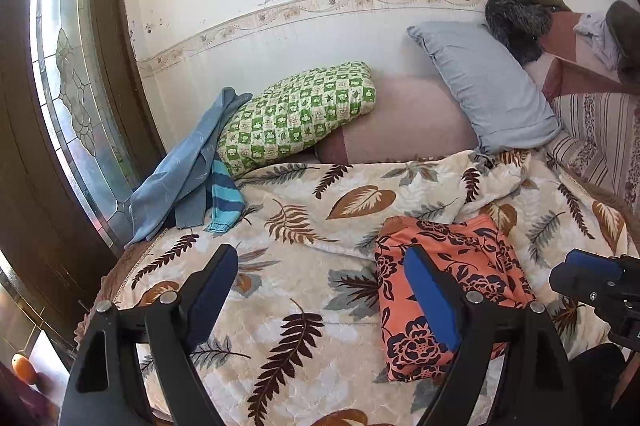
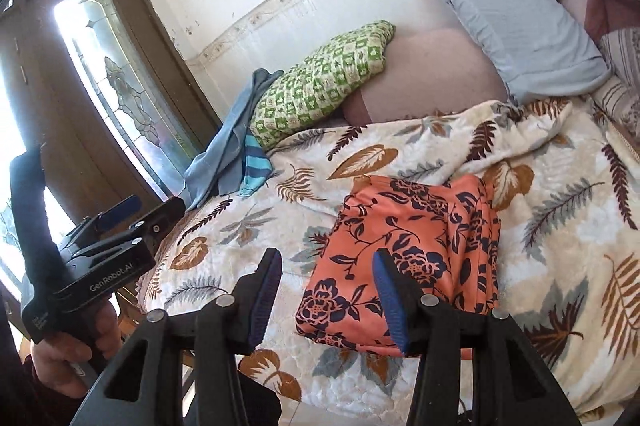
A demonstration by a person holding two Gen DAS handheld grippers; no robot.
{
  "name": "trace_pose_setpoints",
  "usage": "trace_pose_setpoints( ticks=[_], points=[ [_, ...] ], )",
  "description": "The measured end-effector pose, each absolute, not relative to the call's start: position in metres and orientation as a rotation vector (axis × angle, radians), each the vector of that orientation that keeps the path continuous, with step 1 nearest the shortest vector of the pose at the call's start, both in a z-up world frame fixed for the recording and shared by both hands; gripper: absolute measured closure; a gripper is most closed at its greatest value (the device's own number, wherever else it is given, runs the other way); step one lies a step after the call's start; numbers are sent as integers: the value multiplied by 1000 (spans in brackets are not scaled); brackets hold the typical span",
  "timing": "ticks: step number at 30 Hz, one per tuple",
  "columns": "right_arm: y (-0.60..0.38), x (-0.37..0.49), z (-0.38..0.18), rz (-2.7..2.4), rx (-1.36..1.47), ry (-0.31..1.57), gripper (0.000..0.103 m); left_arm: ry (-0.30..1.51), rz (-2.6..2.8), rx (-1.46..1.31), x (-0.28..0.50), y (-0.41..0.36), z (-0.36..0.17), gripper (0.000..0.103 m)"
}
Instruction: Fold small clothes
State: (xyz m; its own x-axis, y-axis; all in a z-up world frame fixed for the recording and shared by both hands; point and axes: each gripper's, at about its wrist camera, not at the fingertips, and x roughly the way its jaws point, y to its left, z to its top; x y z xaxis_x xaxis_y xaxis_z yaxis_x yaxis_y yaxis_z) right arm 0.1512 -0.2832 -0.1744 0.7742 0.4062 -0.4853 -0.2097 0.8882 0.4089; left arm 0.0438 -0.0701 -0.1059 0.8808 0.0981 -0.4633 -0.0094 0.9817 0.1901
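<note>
A folded orange garment with a dark floral print (image 1: pixel 448 290) (image 2: pixel 404 258) lies on the leaf-patterned bed cover (image 1: pixel 304 218) (image 2: pixel 560 226). My left gripper (image 1: pixel 320 266) is open and empty, held above the cover just left of the garment. My right gripper (image 2: pixel 326 266) is open and empty, hovering over the garment's near left edge; it shows at the right edge of the left wrist view (image 1: pixel 588 274). The left gripper also shows in the right wrist view (image 2: pixel 120 210), held in a hand. A blue cloth and a striped teal sleeve (image 1: pixel 188 178) (image 2: pixel 236 154) lie heaped at the bed's far left.
A green checked pillow (image 1: pixel 300 114) (image 2: pixel 320 86), a pink cushion (image 1: pixel 400 122) and a grey-blue pillow (image 1: pixel 484 86) (image 2: pixel 516 22) line the wall. A glass-panelled wooden door (image 1: pixel 68 86) (image 2: pixel 120 66) stands at left. Dark furry clothing (image 1: pixel 516 22) lies on the headboard at right.
</note>
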Motion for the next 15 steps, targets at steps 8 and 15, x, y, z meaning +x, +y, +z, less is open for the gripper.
trace_pose_setpoints(
  ticks=[8, 15],
  points=[
    [-262, 138, -149, 321, 277, 548, 53, 474, 74, 156, 38, -54, -101, 17],
    [-248, 141, -143, 325, 257, 548, 51, 479, 99, 131, 38, -38, -103, 17]
  ],
)
